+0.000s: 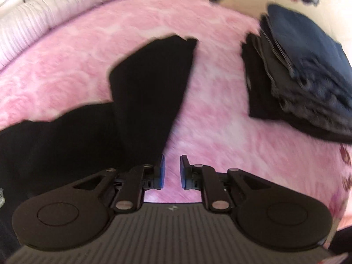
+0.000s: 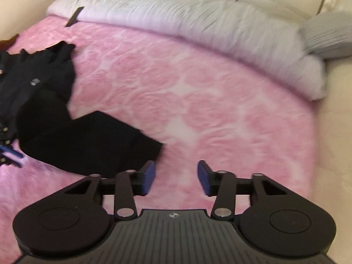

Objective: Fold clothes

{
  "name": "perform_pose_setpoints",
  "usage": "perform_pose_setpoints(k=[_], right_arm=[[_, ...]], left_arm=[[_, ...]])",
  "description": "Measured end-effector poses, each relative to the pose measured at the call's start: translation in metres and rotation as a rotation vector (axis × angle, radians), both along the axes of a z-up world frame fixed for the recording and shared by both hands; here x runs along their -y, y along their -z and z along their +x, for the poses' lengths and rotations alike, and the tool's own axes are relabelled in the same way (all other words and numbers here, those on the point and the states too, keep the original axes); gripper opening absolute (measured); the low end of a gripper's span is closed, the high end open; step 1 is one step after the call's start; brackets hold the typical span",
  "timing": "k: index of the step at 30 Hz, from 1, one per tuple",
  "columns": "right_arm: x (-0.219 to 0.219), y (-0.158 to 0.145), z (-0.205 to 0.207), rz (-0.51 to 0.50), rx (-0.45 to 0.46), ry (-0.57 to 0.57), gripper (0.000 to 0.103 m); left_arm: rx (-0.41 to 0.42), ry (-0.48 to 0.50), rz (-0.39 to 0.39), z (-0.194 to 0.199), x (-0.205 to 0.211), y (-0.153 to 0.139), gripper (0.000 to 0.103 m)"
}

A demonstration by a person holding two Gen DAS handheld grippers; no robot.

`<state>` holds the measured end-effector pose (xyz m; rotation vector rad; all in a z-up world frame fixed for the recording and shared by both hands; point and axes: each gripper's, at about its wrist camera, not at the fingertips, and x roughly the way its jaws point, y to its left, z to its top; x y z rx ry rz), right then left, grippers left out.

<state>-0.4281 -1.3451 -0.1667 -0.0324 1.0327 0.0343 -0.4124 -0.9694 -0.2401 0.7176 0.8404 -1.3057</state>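
- The left gripper hung low over the pink blanket, and its blue pads stood a little apart with only blanket between them; it held nothing.
- The black garment lay on the blanket just beside the left pad, and one long part of it, a sleeve or a leg, ran away from the gripper toward the far side of the bed.
- The rest of this garment spread toward the left edge of the left wrist view, where it looked crumpled.
- A stack of folded clothes sat near the right edge of the bed, well apart from the black garment, with dark blue pieces on top and black ones under them.
- The right gripper was wider open, its pads clearly apart over bare blanket, and it held nothing.
- In the right wrist view the black garment lay to the left of the gripper, with one corner close to the left pad; I cannot tell if they touched.
- A small pale logo was visible on the garment.
- A white quilt was bunched along the far edge of the bed, and a grey pillow lay at its right end.
- Both views were blurred.
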Motion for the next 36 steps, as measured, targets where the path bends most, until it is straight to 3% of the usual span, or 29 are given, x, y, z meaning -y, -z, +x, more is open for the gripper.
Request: perform_pose_setpoints(k=[1,5,9,13,15,16,17,20,27,33,36], right_arm=[[0.000,0.009,0.013,0.029,-0.033,-0.008,0.058],[-0.001,0.054,0.061,0.145,-0.137,0.001,0.060],[0.009,0.090,0.091,0.240,-0.146,0.063,0.060],[-0.001,0.106,0.110,0.222,-0.183,-0.077,0.061],[-0.003,0.106,0.109,0.230,-0.212,-0.084,0.051],[-0.004,0.106,0.107,0.233,-0.225,-0.084,0.031],[-0.005,0.105,0.106,0.237,-0.238,-0.084,0.019],[-0.008,0.081,0.090,0.186,-0.257,-0.080,0.008],[-0.021,0.026,0.015,-0.081,-0.336,-0.020,0.007],[-0.048,0.022,-0.023,-0.134,-0.321,-0.053,0.007],[-0.058,0.025,-0.029,-0.156,-0.313,-0.068,0.007]], left_arm=[[0.012,-0.012,-0.008,0.004,0.001,-0.002,0.012],[0.041,-0.059,-0.012,0.017,0.003,-0.005,0.012],[0.079,-0.061,-0.003,0.022,-0.002,0.002,0.012],[0.101,-0.078,-0.008,0.029,-0.014,0.003,0.012],[0.111,-0.093,-0.004,0.036,-0.019,0.005,0.012],[0.116,-0.101,-0.005,0.041,-0.021,0.004,0.012],[0.120,-0.108,-0.006,0.047,-0.022,0.003,0.012],[0.138,-0.125,-0.012,0.067,-0.025,0.000,0.012],[0.187,-0.025,0.007,0.144,0.011,0.001,0.025],[0.212,0.164,0.116,0.202,0.058,0.024,0.026],[0.194,0.309,0.222,0.215,0.068,0.040,0.032]])
